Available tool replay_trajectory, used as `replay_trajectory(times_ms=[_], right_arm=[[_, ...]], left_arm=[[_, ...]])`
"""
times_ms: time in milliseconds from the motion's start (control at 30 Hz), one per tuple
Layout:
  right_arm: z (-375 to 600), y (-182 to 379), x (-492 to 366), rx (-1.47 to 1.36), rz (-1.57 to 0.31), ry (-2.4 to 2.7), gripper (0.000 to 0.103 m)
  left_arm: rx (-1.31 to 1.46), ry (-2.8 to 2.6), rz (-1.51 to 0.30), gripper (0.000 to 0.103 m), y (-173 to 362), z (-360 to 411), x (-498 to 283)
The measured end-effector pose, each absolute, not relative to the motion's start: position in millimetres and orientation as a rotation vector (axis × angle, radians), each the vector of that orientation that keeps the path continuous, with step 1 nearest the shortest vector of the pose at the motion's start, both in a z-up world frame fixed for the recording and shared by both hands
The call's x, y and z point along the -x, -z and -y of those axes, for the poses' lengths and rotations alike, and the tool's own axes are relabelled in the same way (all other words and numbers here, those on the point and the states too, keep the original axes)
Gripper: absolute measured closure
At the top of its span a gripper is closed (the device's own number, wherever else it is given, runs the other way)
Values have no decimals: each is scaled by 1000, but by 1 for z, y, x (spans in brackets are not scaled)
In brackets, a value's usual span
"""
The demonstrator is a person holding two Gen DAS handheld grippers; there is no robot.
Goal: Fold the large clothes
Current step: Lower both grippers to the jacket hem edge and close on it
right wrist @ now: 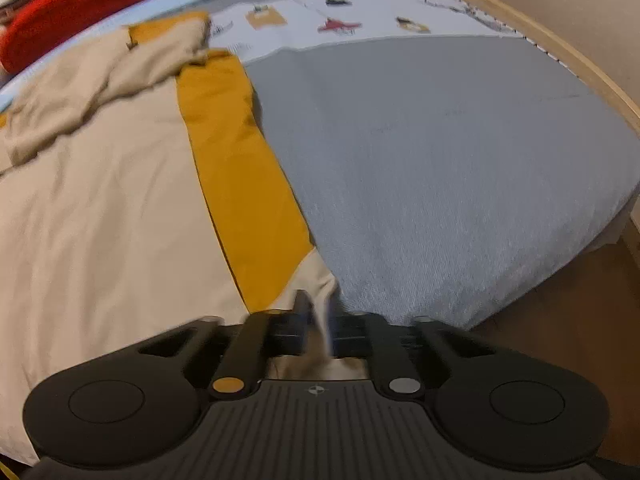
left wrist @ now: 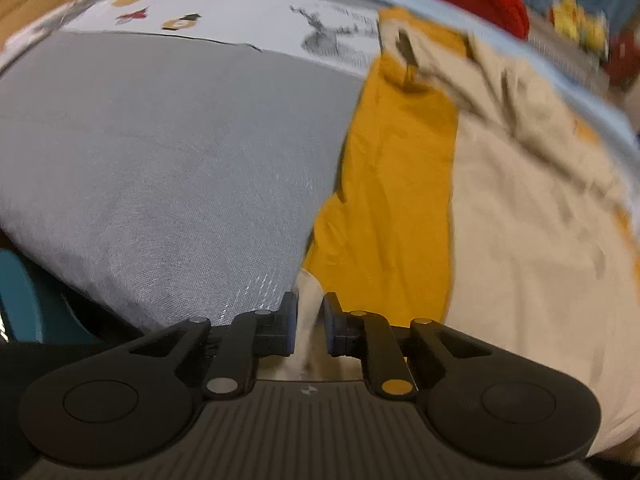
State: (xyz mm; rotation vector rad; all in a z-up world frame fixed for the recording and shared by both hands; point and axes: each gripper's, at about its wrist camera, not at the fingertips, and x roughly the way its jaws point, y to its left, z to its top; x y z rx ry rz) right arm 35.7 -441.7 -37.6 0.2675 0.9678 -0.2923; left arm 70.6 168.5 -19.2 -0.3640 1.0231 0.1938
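Left gripper (left wrist: pixel 310 326): jaws nearly closed, a fold of beige cloth between the blue pads, at the bottom centre of its frame. Whether the pads press it cannot be told.
Right gripper (right wrist: pixel 318 330): jaws closed tight on a beige corner, bottom centre of its frame, blurred.
Garment (left wrist: pixel 520 220): large, beige with a mustard panel (left wrist: pixel 392 184); spread flat, filling the right half of the left view and the left half of the right view; crumpled at its far end.
Bed cover (right wrist: pixel 460 168): grey, under and beside the garment.
Printed sheet (right wrist: pixel 360 20): white with small figures, top of both frames.
Red cloth (right wrist: pixel 76 8): upper left of the right view.
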Motion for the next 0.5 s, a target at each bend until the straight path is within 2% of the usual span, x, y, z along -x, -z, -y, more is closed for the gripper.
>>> replay_trajectory(times_ms=[133, 167, 300, 367, 500], right_arm=[[450, 24, -31, -332, -899, 273, 99], [452, 27, -32, -344, -910, 279, 96], [457, 47, -38, -369, -1001, 315, 82], [453, 52, -39, -352, -1014, 314, 76], [448, 53, -40, -331, -1014, 313, 74]], left_arm=[[538, -159, -1030, 87, 19, -184, -68], [552, -153, -1050, 86, 23, -184, -69], [503, -171, -1107, 69, 31, -178, -72], [479, -207, -1113, 69, 34, -178, -72], [466, -208, -1111, 66, 37, -178, -71]])
